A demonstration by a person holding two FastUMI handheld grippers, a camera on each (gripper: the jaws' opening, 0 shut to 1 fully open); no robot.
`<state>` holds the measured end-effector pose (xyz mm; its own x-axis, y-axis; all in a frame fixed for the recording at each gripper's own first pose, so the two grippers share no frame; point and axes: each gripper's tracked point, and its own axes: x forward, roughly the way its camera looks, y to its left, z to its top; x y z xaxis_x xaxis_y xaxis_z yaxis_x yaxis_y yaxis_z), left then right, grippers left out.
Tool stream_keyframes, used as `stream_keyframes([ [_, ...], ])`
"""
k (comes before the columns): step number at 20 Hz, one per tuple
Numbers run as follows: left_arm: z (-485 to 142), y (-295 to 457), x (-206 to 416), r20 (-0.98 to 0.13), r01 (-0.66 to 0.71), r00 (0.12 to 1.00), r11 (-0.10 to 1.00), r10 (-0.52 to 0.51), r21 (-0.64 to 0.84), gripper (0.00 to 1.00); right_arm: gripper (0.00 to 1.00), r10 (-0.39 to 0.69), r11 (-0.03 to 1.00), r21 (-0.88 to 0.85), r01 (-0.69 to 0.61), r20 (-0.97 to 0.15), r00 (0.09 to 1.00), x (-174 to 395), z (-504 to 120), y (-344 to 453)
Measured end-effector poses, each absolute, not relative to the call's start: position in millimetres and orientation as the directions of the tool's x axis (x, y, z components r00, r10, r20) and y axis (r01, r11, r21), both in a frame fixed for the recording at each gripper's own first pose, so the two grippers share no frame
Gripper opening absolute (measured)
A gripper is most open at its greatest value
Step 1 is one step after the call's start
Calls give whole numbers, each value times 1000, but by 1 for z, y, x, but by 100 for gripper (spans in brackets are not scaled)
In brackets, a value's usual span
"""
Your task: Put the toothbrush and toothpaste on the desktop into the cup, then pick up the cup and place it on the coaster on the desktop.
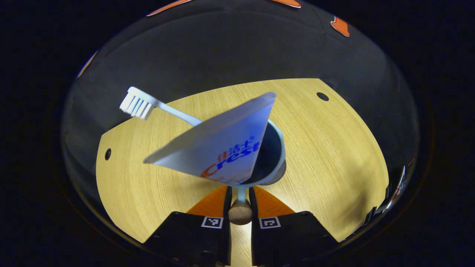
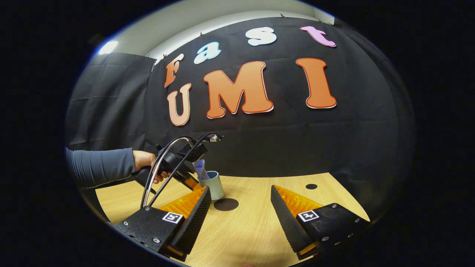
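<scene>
A pale blue cup point(image 1: 276, 148) stands close in front of my left gripper point(image 1: 240, 202), whose fingers are shut on the cup's thin handle with a wooden knob point(image 1: 240, 215). In the cup lean a white toothpaste tube point(image 1: 219, 146) and a white toothbrush point(image 1: 148, 105), bristles up and to the left. A dark round coaster point(image 1: 279, 177) peeks out under the cup's right side. In the right gripper view the cup point(image 2: 215, 185) is just behind and left of the coaster point(image 2: 226, 204), held by the left gripper point(image 2: 191, 178) in a person's hand point(image 2: 143, 161). My right gripper point(image 2: 241, 204) is open above the desk.
The wooden desktop point(image 1: 326, 148) has small dark holes at the far right point(image 1: 323, 96) and at the left point(image 1: 107, 154). The black cloth wall rises behind the desk's far edge. A grey sleeve point(image 2: 100, 165) reaches in from the left in the right gripper view.
</scene>
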<state>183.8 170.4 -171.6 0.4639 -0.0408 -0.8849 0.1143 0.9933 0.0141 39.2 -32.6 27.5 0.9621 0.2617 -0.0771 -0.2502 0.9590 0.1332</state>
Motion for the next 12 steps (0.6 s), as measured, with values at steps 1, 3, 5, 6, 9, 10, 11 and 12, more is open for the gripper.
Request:
stream_keyframes([
  [1,-172,171,184,-887,121,460,993,-47,10,21,96,258,960,130,-247,-76,963,38,26,-36],
  [3,-170,170,184,-893,130,446,991,-54,5,21,96,249,963,126,-238,-77,965,36,25,-41],
  [5,-169,171,185,-899,134,434,991,-57,2,21,96,240,965,128,-229,-82,967,36,22,-45],
  [6,-169,171,183,-902,134,427,991,-58,0,21,96,239,965,132,-227,-86,967,37,21,-48],
  [9,-163,172,183,-906,130,419,991,-57,-2,21,97,230,966,143,-214,-104,968,38,14,-52],
  [10,-167,170,183,-906,132,421,991,-52,5,21,96,228,966,147,-211,-108,968,38,12,-54],
  [11,-165,171,180,-907,131,418,991,-46,10,21,96,226,967,149,-209,-111,968,39,11,-54],
  [12,-166,170,179,-905,133,422,991,-47,11,25,96,224,967,150,-207,-110,968,39,11,-54],
])
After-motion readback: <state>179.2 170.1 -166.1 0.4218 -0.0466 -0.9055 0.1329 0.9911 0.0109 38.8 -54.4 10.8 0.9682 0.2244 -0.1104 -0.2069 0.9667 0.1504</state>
